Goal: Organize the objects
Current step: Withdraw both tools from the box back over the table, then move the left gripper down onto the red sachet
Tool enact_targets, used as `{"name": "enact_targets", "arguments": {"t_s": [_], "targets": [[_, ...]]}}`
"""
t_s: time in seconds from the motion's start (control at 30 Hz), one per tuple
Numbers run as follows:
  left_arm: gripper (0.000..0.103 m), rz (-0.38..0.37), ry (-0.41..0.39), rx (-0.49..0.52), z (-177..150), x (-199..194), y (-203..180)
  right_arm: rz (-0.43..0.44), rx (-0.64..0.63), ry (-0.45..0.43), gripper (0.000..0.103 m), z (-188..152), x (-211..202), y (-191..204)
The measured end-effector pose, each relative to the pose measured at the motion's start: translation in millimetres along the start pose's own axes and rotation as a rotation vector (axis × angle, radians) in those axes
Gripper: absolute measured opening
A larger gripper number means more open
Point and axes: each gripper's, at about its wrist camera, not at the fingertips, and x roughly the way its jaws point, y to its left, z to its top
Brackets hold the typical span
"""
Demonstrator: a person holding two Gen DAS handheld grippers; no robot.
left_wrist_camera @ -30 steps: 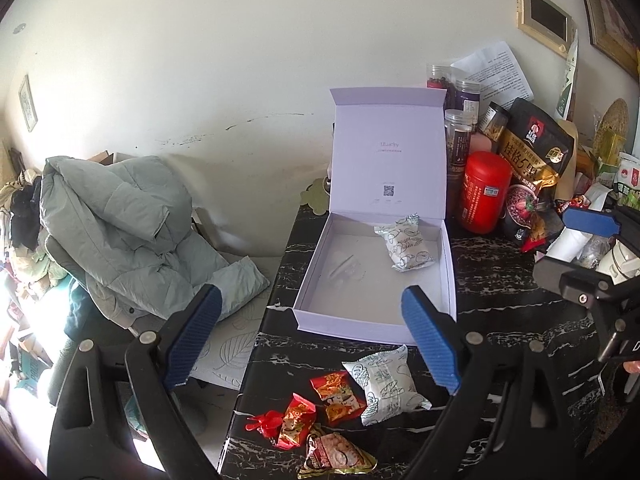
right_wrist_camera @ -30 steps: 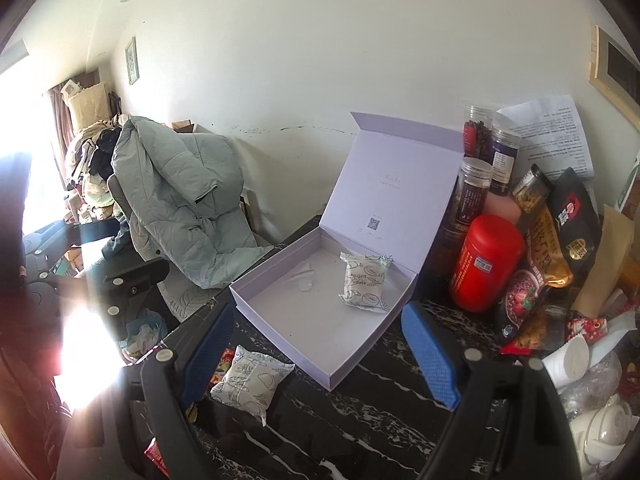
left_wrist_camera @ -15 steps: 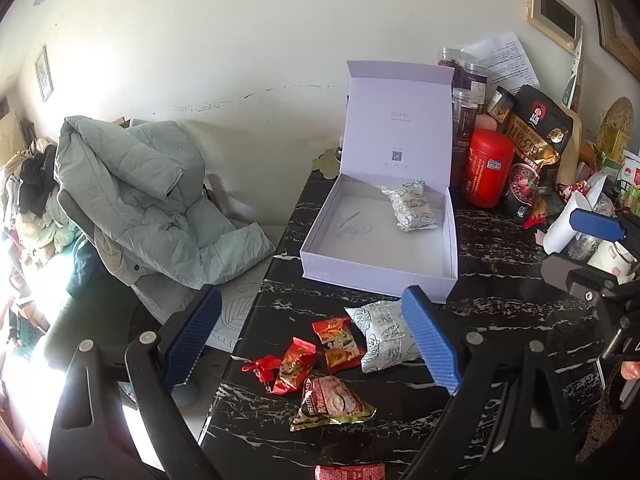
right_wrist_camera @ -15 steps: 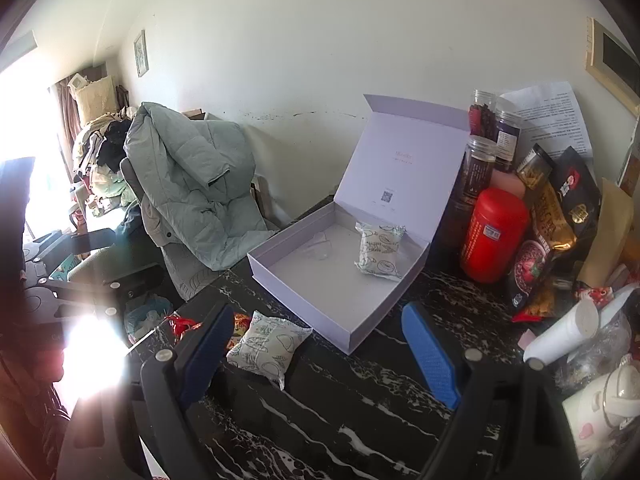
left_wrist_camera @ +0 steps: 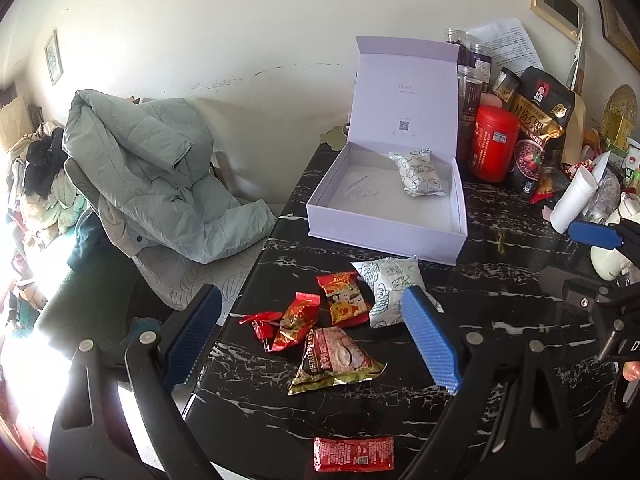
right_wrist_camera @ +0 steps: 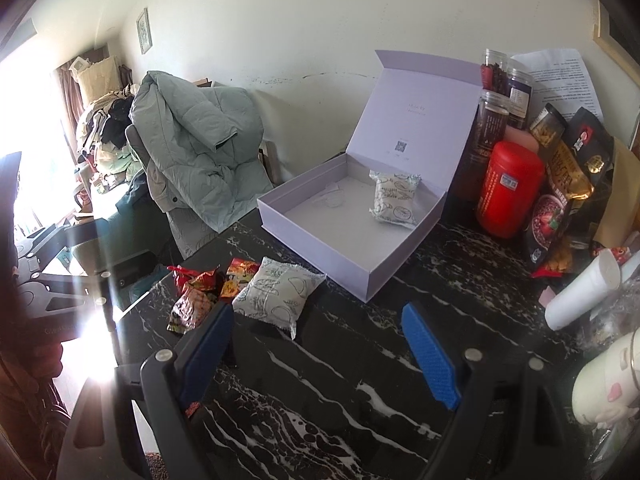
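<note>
both claws spread, empty: left claw (left_wrist_camera: 312, 344) over snack packets (left_wrist_camera: 340, 304) near bench (left_wrist_camera: 500, 280) left edge, right claw (right_wrist_camera: 316, 344) beside them; lavender box (left_wrist_camera: 384, 236) open toward back edge, one white packet (left_wrist_camera: 418, 174) inside.

Seen over the black marble table (left_wrist_camera: 500, 272), the left gripper (left_wrist_camera: 312, 336) tilts downward with its blue-padded jaws spread wide and nothing between them. The right gripper (right_wrist_camera: 316, 352) tilts down above the same table, jaws likewise wide apart and empty.
</note>
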Motion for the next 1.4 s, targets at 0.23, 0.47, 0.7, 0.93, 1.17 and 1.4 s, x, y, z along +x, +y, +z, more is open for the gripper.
{"name": "enact_targets", "arguments": {"t_s": [0.23,0.47,0.7,0.93,1.17,1.4], "targets": [[0.091,-0.023,0.042,-0.021,-31.5,6.7,-1.0,0.036,0.004,0.034,0.087,-21.4,14.4,2.0],[0.091,-0.049,0.088,-0.063,-59.4,14.3,1.7,0.079,-0.016,0.076,0.087,-41.1,31.2,8.4],[0.091,-0.085,0.143,-0.073,-86.6,20.6,-2.0,0.124,-0.036,0.101,0.087,-60.2,40.6,16.7],[0.091,-0.137,0.205,-0.110,-110.3,30.9,-4.7,0.166,-0.052,0.141,0.087,-78.4,53.5,22.7],[0.091,-0.168,0.274,-0.122,-132.5,42.6,-6.4,0.203,-0.065,0.180,0.087,-92.5,67.1,28.5],[0.091,-0.207,0.293,-0.089,-143.7,46.0,-16.7,0.219,-0.068,0.202,0.087,-98.4,76.0,30.5]]}}
